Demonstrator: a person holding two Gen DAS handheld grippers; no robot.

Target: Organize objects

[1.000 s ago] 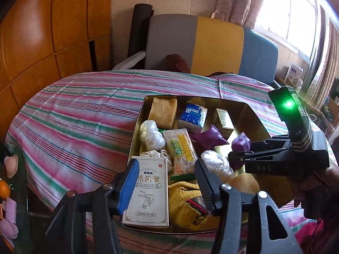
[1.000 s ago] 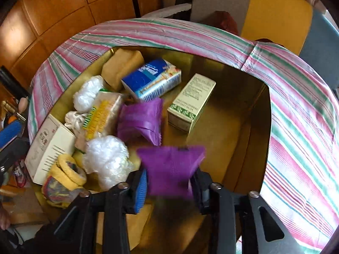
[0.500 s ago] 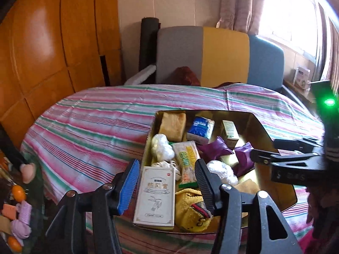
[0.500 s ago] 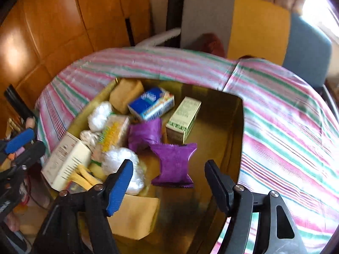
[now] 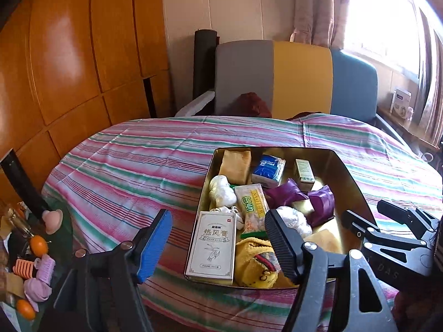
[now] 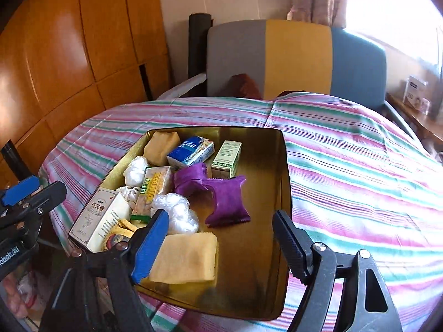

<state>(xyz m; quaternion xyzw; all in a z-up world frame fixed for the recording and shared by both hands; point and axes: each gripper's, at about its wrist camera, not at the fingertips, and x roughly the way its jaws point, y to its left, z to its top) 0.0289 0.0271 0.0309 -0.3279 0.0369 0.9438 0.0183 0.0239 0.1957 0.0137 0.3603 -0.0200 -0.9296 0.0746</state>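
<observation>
Both claws hang over the gold tray (image 6: pixel 285 182) on the striped worktop (image 6: pixel 360 171). The right claw (image 6: pixel 218 244) has just been opening and now stands wide, with nothing between its jaws. The purple pack (image 6: pixel 228 202) lies loose on the tray floor, just past that claw at about 12 o'clock. A second purple pack (image 6: pixel 191 179) sits touching it at 10 o'clock.

The left claw (image 5: pixel 218 244) has also just been opening. It is wide and holds nothing. In its view a white box (image 5: pixel 211 244) lies flat at the near left corner of the tray. A yellow cloth (image 5: pixel 256 262) sits at 3 o'clock from the box, touching it.

At the far end of the tray are a tan block (image 6: pixel 162 148), a blue carton (image 6: pixel 191 150) and a small green box (image 6: pixel 227 159), in a row from 9 to 3 o'clock. A clear bag (image 6: pixel 177 211) and a snack pack (image 6: pixel 153 191) lie in the middle. A pale sponge (image 6: pixel 185 258) rests at the near edge.

The right half of the tray is bare.
</observation>
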